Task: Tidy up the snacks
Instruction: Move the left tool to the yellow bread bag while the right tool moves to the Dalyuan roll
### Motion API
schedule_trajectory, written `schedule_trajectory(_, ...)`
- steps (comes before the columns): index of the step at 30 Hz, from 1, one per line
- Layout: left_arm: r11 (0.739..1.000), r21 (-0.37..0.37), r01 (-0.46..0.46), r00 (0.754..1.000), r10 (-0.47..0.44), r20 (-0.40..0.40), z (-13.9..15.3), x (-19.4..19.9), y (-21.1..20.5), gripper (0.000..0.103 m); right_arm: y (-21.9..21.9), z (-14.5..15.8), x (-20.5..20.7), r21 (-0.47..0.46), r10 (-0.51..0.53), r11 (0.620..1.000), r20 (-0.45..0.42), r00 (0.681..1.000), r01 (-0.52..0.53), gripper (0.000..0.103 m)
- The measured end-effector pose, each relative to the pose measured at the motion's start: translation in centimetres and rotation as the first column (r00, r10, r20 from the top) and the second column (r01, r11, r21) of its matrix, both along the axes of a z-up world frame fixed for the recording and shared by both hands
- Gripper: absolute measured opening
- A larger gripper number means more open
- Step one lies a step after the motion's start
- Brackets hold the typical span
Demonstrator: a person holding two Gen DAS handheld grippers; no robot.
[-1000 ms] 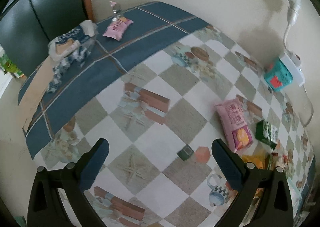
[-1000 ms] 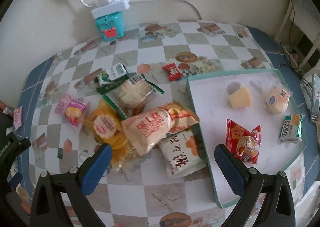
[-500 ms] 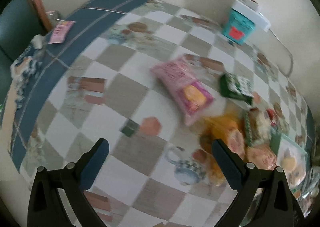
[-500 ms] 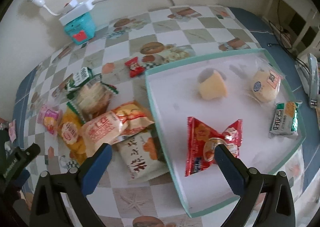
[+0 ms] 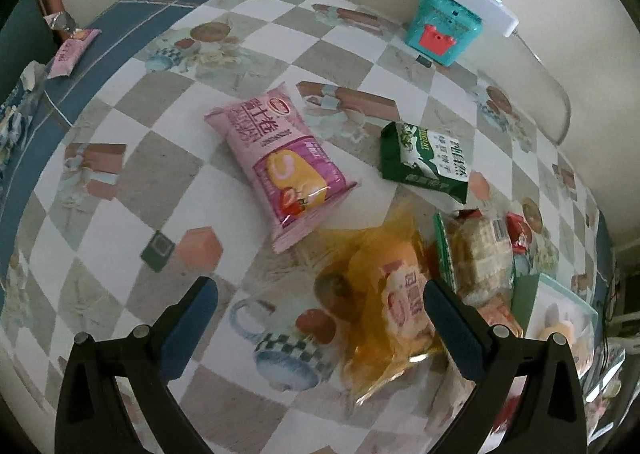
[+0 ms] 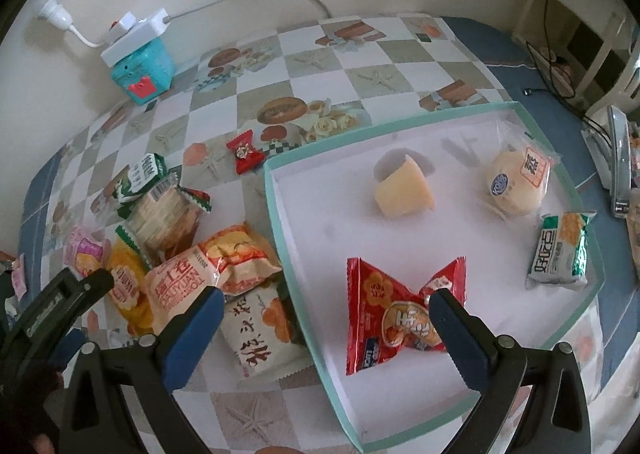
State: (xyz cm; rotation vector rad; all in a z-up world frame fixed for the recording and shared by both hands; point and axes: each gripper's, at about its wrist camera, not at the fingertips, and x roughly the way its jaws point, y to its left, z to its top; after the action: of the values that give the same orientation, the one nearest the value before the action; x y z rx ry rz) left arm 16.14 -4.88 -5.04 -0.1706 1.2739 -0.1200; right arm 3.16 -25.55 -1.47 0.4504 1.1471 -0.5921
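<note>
The right gripper (image 6: 322, 308) hangs with its jaws spread wide over the near edge of a white tray with a teal rim (image 6: 280, 222). In the tray lie a red snack packet (image 6: 396, 314), a pale yellow jelly cup (image 6: 404, 190) on its side, a wrapped round bun (image 6: 516, 184) and a green-and-silver cracker pack (image 6: 560, 252). Left of the tray, snack bags are heaped on the checked tablecloth (image 6: 360, 66), a white bag with large characters (image 6: 260, 334) nearest.

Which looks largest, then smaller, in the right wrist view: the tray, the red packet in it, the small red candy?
1. Tray
2. Red packet, though nearness to the camera enlarges it
3. Red candy
</note>
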Motion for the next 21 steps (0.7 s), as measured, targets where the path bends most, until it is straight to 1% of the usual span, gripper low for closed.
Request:
schedule_trajectory(5,1.0,-0.002,0.01,1.0,-0.01,-0.005,-1.0,0.6,-1.4,0.102,-0.1,-0.1,0.2,-0.002,0.002,1.0,-0.003,1.0,-0.002,0.103)
schedule_trajectory(11,0.999,0.016,0.028,0.999,-0.027,-0.041,-2.6,0.6,-2.5,0.102,-0.3,-0.1,0.1,-0.002,-0.005,1.0,-0.002,1.0,0.005,0.103)
schedule_trajectory(16,0.999,0.037,0.019,0.998,-0.016,-0.065,-3.0,0.5,-1.7,0.102,-0.4,0.0,0.0,0.001,-0.005,1.0,0.002,1.0,0.005,0.103)
schedule_trajectory(21,0.999,0.044,-0.004,0.995,0.009,-0.098,-3.1,0.3,0.1,0.102,-0.4,0.0,0.0,0.008,-0.002,1.0,0.003,1.0,0.002,0.103)
